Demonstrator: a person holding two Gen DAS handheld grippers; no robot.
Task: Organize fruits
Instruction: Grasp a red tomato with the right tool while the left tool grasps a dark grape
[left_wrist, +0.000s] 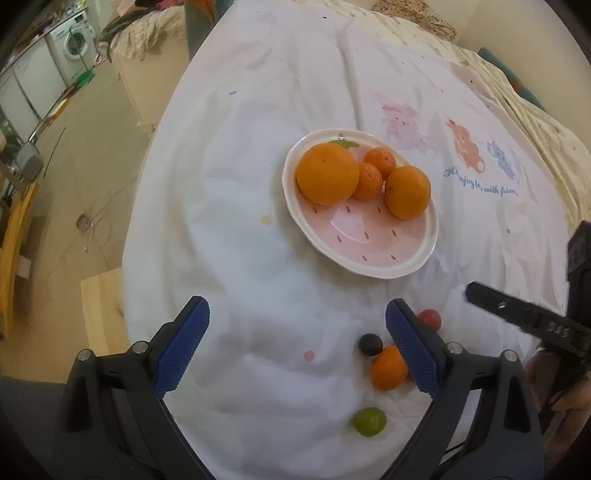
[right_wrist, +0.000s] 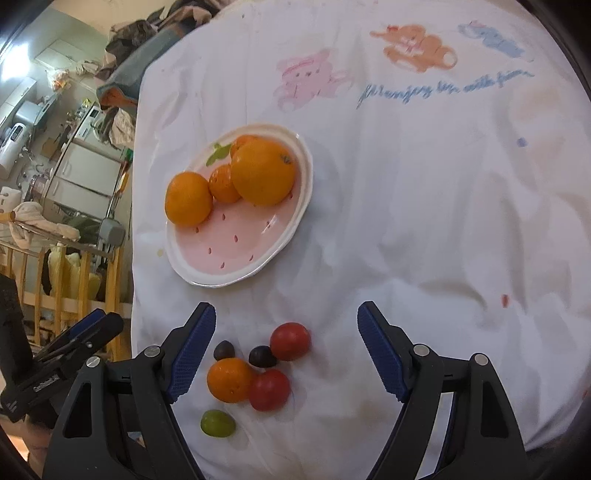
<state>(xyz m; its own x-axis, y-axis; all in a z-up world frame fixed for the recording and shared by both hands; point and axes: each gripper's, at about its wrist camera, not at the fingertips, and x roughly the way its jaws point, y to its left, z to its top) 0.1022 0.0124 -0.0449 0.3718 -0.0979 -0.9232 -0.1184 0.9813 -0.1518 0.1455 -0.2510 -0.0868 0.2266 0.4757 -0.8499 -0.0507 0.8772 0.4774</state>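
right gripper (right_wrist: 286, 347): we read its jaws as spread wide, empty, hanging above the loose fruit cluster.
left gripper (left_wrist: 297, 345): also spread and empty; most of the loose fruit sits beside its right finger.
plate (right_wrist: 280, 243): pink strawberry-pattern dish on the white cloth (right_wrist: 424, 221), carrying two large oranges and two small ones.
loose fruit: small orange (right_wrist: 230, 379), two red tomatoes (right_wrist: 290, 340) (right_wrist: 269, 390), two dark grapes (right_wrist: 224, 350) (right_wrist: 262, 356), green grape (right_wrist: 217, 423), all near the front edge, apart from the plate.
step in hand: we judge a pick from the cluster is being lined up.
next move: lower, centre the jaws on one piece, close gently; the pieces touch, so neighbours may roll.
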